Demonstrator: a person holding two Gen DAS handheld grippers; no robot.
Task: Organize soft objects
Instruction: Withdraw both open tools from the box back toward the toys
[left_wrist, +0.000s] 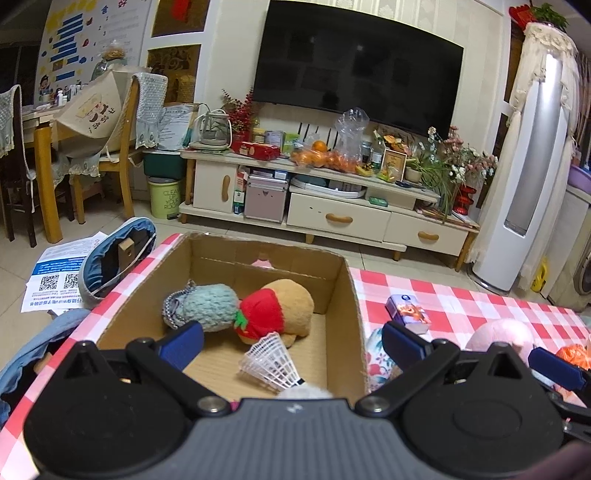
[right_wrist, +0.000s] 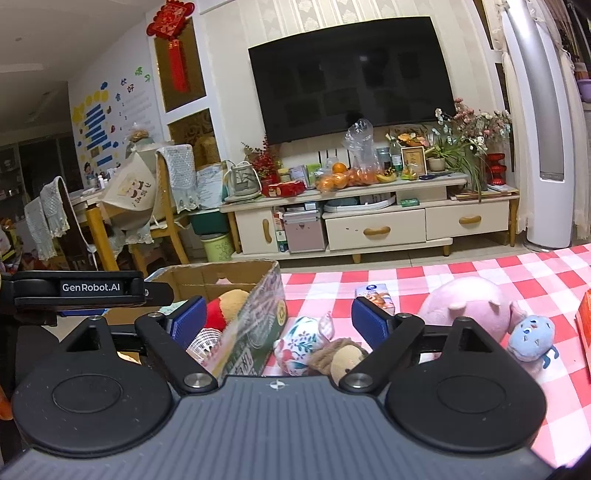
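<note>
Above the cardboard box: left tongs (left_wrist: 291, 338), blue pads wide apart, nothing between them; the pads hang over the near part of the box.
Right tongs (right_wrist: 279, 319): also spread wide and empty; they stand just right of the box, over its near right corner and the toys beside it.
Cardboard box (left_wrist: 352, 306): the landmark; open on top, it stands on the worktop (right_wrist: 461, 273), which has a red and white checked cloth.
Inside the box: a brown plush with a red strawberry cap (left_wrist: 275, 312) lies in the middle; a pale blue knitted toy (left_wrist: 207, 306) touches it on the left; a white plastic shuttlecock (left_wrist: 271, 360) lies near the front wall.
Just right of the box: a floral pig toy (right_wrist: 299, 345) and a small brown monkey plush (right_wrist: 341, 360), touching each other, on the cloth.
Farther right of the box: a big pink pig plush (right_wrist: 469, 306), and against its right side a small light blue plush (right_wrist: 530, 338).
Behind these toys, right of the box: a small printed carton (left_wrist: 408, 310), lying on the cloth.
Left of the box: a blue fabric bag (left_wrist: 114, 258), open, at the worktop edge; I cannot tell if it touches the box.
Beyond the box: a cream TV cabinet (right_wrist: 373, 229) on the floor, with a dark television (left_wrist: 354, 70) on the wall above.
</note>
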